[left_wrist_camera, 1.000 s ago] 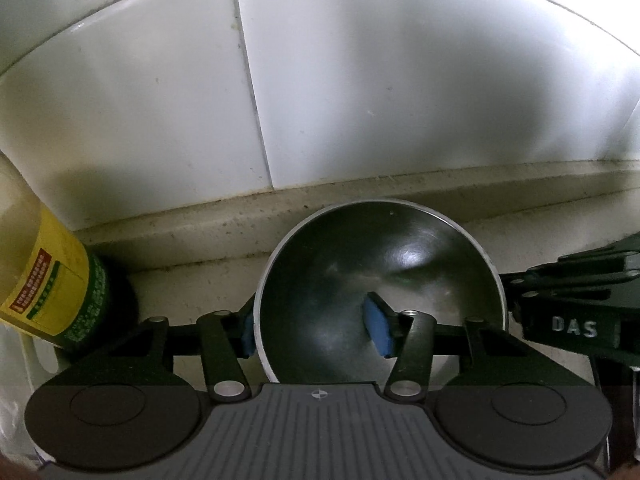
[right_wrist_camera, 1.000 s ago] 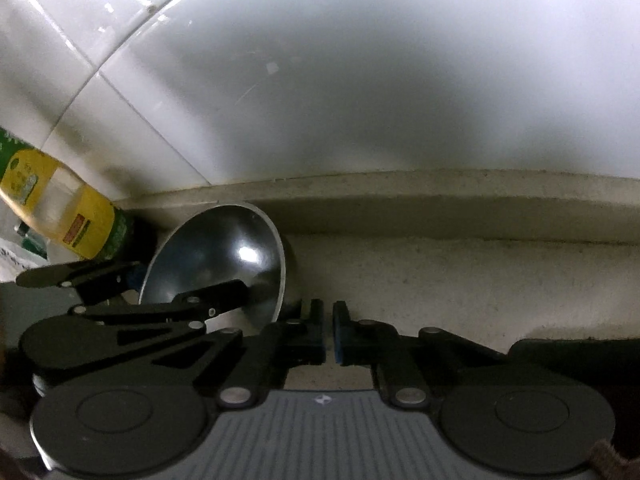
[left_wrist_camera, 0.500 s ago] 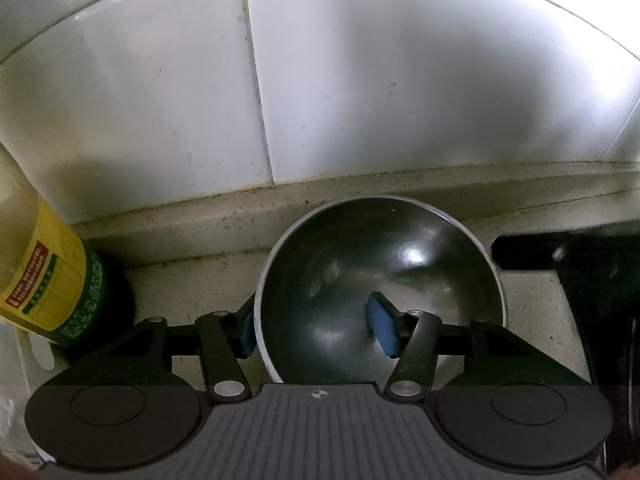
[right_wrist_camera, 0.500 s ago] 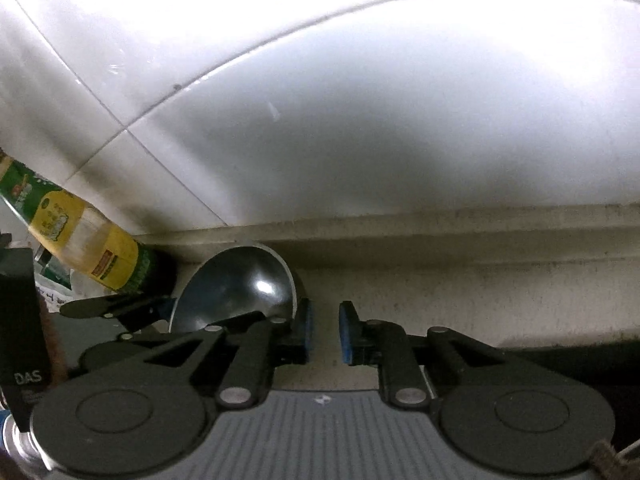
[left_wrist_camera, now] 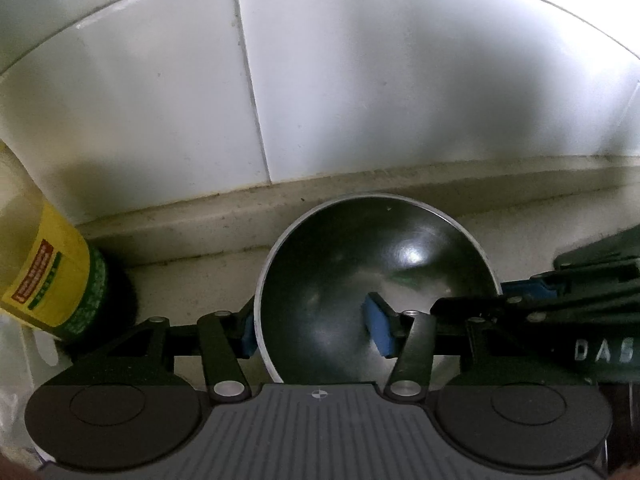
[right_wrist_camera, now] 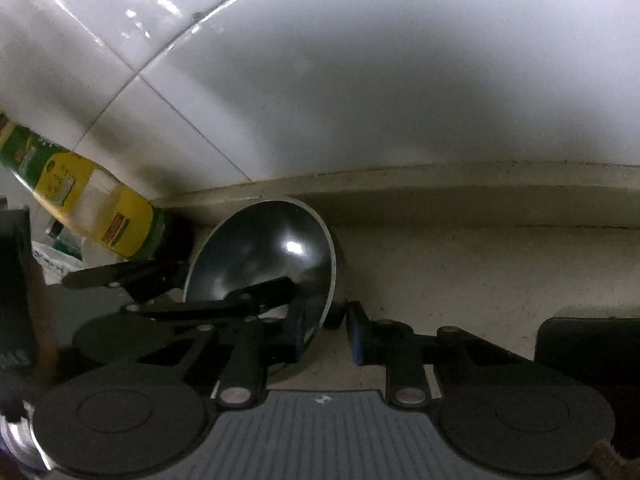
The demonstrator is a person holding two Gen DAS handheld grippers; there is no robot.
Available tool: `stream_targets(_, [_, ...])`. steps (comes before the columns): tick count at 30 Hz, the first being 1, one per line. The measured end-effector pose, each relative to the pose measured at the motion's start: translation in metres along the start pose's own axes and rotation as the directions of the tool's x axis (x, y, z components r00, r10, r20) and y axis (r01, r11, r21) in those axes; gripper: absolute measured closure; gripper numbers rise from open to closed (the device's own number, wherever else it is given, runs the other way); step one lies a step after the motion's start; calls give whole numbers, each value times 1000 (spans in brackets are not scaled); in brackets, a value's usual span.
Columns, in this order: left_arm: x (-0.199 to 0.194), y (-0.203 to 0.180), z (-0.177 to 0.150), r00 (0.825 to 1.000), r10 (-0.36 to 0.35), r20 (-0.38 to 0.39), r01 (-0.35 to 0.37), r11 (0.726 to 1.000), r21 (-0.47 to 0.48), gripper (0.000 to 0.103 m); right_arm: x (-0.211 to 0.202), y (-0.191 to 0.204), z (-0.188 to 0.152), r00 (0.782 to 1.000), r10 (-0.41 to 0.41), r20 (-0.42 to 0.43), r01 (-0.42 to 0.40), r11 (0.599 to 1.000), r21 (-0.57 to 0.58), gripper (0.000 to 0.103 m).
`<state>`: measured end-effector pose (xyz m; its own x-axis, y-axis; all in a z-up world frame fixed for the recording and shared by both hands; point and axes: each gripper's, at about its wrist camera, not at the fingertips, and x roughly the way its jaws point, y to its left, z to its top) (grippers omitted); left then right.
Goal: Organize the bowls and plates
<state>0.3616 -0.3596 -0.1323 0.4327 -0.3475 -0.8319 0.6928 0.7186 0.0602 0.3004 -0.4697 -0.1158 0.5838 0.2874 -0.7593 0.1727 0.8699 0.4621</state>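
A shiny steel bowl (left_wrist_camera: pixel 372 280) stands on the pale counter near the tiled wall. My left gripper (left_wrist_camera: pixel 316 330) is open and straddles the bowl's left rim, one blue pad outside and one inside, with a gap at each. My right gripper (right_wrist_camera: pixel 326 334) is open and straddles the bowl's right rim, one pad on each side, not clamped. The bowl (right_wrist_camera: pixel 260 264) shows tilted toward me in the right wrist view. The right gripper's fingers (left_wrist_camera: pixel 560 292) show at the right of the left wrist view.
A bottle with a yellow and green label (left_wrist_camera: pixel 48 280) stands just left of the bowl against the wall; it also shows in the right wrist view (right_wrist_camera: pixel 100 208). The tiled wall (left_wrist_camera: pixel 360 80) rises behind a low counter ledge. A dark object (right_wrist_camera: pixel 592 352) lies at the right.
My right gripper opened wider and moved left onto the bowl's right rim. It re-entered the left wrist view from the right. My left gripper and the bowl stayed in place.
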Motion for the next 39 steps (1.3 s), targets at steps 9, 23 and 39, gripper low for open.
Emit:
stream_targets(9, [-23, -9, 6, 999, -17, 50, 17, 1000, 6, 42, -22, -5, 1, 1000, 1, 29, -2, 1000, 26, 85])
stream_targets(23, [-86, -8, -21, 993, -17, 115, 14, 1000, 25, 41, -79, 22, -13, 998, 28, 61, -28, 1000, -9, 85])
stream_targets(39, [-103, -11, -91, 999, -30, 12, 30, 1000, -5, 42, -89, 45, -74, 994, 47, -103, -48, 999, -11, 85])
